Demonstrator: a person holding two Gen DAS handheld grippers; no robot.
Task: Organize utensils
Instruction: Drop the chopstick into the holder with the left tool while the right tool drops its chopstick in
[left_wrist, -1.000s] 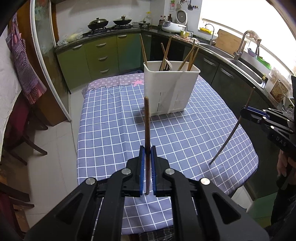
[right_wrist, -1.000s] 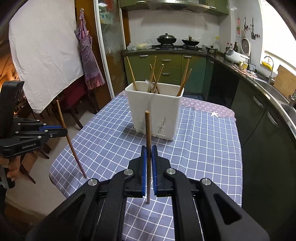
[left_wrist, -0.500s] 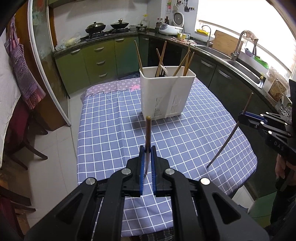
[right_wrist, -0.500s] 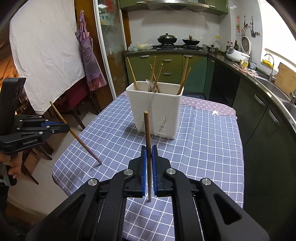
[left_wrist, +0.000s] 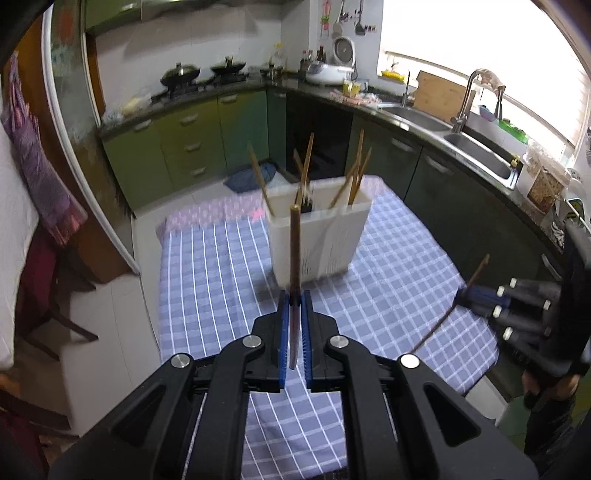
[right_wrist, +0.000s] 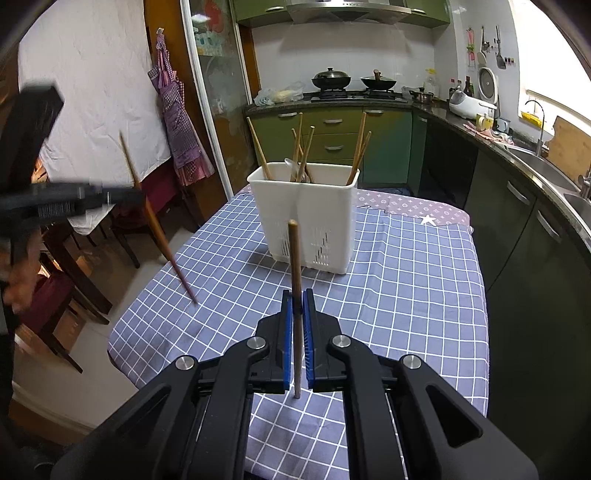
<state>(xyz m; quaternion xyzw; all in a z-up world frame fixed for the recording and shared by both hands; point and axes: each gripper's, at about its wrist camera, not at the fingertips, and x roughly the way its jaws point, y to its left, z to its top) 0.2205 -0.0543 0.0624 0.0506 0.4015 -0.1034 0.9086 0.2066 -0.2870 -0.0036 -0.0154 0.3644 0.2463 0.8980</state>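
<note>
A white utensil holder (left_wrist: 319, 240) (right_wrist: 308, 214) stands on the blue checked tablecloth (left_wrist: 207, 266) (right_wrist: 406, 288) with several wooden chopsticks leaning in it. My left gripper (left_wrist: 294, 301) is shut on a brown chopstick (left_wrist: 294, 254) that stands upright, short of the holder. My right gripper (right_wrist: 296, 301) is shut on another brown chopstick (right_wrist: 294, 266), also upright and short of the holder. Each gripper shows in the other's view: the right gripper (left_wrist: 461, 297) at the table's right edge, the left gripper (right_wrist: 136, 192) blurred above the table's left edge.
Green kitchen cabinets (left_wrist: 192, 140) and a dark counter with a sink (left_wrist: 476, 151) wrap around the far and right sides of the table. Wooden chairs (right_wrist: 74, 266) stand off the left edge. A person's hand (right_wrist: 18, 273) grips the left tool.
My left gripper has risen with its chopstick, so the holder sits lower and nearer in its view. In the right wrist view that chopstick has lifted and tilted. The right gripper has stayed put.
</note>
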